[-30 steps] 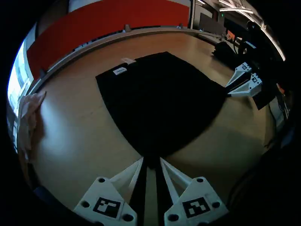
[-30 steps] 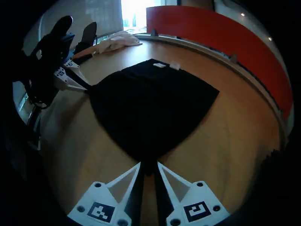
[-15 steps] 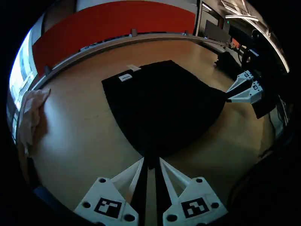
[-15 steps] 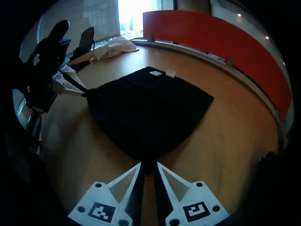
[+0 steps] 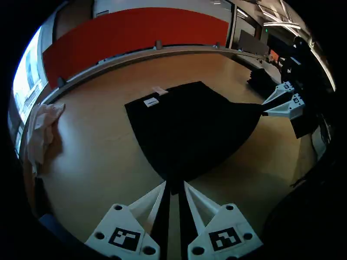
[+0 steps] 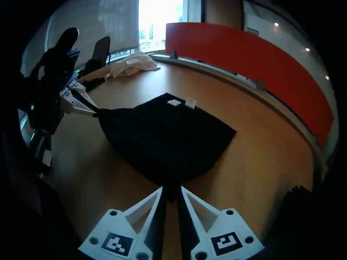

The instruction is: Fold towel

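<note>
Now one corner of the black towel (image 5: 191,125) is pinched between the closed fingers of the left gripper (image 5: 174,187). Another corner is clamped likewise by the right gripper (image 6: 171,193).

In the left gripper view, the left gripper (image 5: 175,185) reaches in from 6 o'clock, its fingers drawn close and pinching a towel (image 5: 191,125) corner. The right gripper (image 5: 263,111) sits at 3 o'clock, tips pointing toward 9, clamped on another corner. The right gripper view shows the same: its own fingers pinch at 6 o'clock, with the left gripper at 9.
</note>
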Action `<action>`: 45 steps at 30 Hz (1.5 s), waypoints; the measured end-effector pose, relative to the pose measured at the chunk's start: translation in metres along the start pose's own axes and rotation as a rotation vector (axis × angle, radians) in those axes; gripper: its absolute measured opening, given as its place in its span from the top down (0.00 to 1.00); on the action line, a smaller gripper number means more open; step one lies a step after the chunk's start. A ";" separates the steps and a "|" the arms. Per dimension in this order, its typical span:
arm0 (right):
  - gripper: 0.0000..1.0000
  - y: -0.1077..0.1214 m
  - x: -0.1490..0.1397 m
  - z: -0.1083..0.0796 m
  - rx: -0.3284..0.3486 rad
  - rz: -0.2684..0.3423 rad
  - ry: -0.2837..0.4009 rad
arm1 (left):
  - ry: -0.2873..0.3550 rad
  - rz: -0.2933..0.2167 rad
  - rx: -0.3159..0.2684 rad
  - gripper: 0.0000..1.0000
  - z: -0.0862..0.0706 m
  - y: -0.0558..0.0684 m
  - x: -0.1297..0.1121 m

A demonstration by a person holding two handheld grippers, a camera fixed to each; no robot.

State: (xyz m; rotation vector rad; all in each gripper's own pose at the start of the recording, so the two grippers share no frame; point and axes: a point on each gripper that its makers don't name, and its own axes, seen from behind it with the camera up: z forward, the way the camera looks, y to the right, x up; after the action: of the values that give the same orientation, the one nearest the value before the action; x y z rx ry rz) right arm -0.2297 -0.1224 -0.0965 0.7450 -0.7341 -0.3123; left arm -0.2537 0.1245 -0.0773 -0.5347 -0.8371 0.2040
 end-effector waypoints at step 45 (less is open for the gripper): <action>0.85 -0.012 0.050 -0.069 -0.002 -0.038 0.060 | 0.070 -0.046 -0.004 0.88 -0.072 0.015 0.044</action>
State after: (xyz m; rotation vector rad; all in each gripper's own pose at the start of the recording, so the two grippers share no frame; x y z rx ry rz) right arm -0.1458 -0.1213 -0.1147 0.7639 -0.6638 -0.3235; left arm -0.1700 0.1274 -0.0955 -0.5229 -0.7812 0.1410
